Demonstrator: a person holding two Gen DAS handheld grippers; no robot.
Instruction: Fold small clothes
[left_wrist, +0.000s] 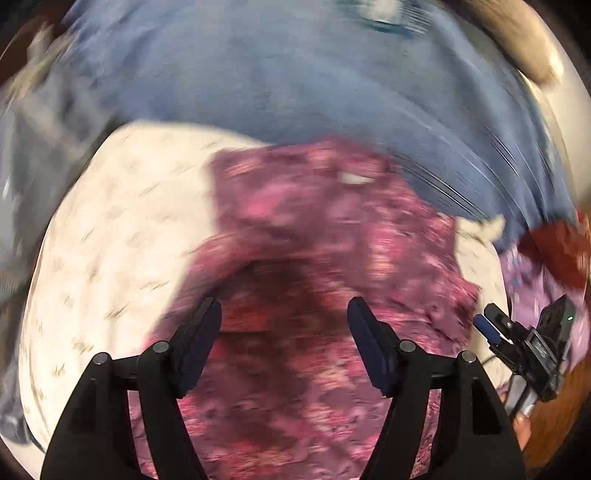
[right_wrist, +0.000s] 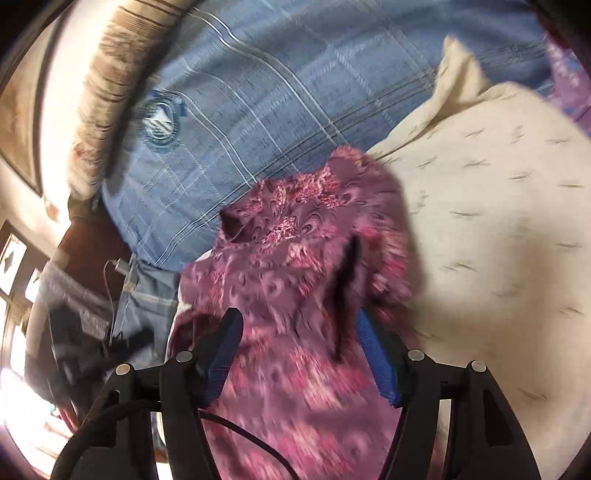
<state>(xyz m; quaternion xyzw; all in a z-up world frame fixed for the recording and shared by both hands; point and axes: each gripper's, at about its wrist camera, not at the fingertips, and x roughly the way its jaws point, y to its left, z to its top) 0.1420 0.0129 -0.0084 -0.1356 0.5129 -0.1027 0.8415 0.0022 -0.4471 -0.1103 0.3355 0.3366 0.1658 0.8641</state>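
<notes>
Both grippers, left gripper (left_wrist: 284, 314) and right gripper (right_wrist: 297, 326), hover wide-fingered and empty over the maroon floral garment (right_wrist: 291, 236) lying limp between and beyond their fingertips; soft, light, likely slippery, best pinched at an edge.

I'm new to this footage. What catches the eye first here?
The magenta patterned garment fills the middle, lying on a cream sheet, with a blue checked blanket behind it. Both the left gripper and right gripper hang open over the garment.
</notes>
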